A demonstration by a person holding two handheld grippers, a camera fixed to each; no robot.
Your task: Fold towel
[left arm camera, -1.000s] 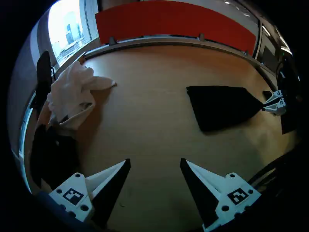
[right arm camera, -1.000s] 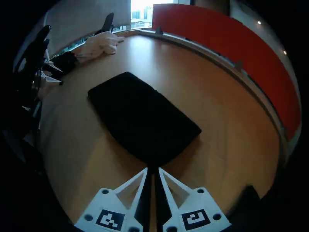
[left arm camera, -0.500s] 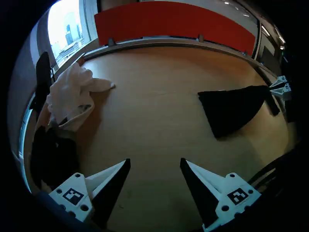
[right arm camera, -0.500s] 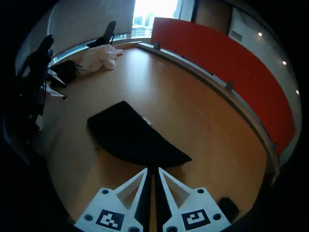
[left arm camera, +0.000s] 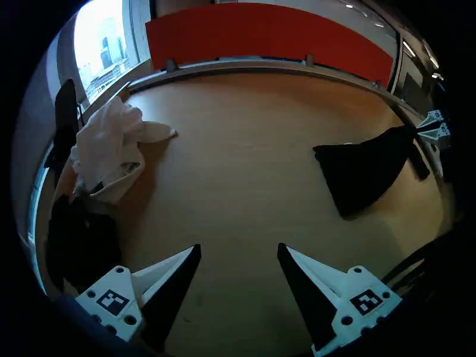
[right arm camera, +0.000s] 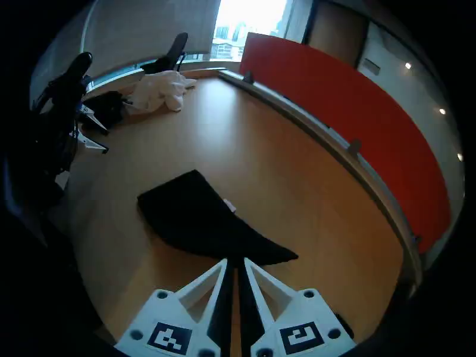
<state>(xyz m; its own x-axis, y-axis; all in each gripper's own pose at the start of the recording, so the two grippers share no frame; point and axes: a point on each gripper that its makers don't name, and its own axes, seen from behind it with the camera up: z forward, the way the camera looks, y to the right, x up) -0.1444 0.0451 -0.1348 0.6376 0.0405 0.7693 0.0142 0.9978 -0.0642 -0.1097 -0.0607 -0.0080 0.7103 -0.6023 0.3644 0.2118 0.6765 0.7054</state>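
Towel (right arm camera: 196, 220), black, has one corner clamped between the right gripper (right arm camera: 236, 262) fingers, which are pressed together at the bottom centre of the right gripper view. From that pinch the cloth spreads up and left across the wooden table (right arm camera: 279, 160), its far part lying flat and its near end drawn to a point at the fingertips. In the left gripper view the same towel sits at the right edge, its upper corner pulled up toward the right gripper.

The left gripper (left arm camera: 238, 247) fingers stand wide apart at the bottom of its own view, with bare tabletop between them and the towel well apart from them. A crumpled white cloth (left arm camera: 113, 149) lies at the left, with a dark cloth (left arm camera: 83, 238) just below it. A red panel (left arm camera: 268, 33) runs along the table's far edge at the top, with a bright window (left arm camera: 101, 41) at upper left.
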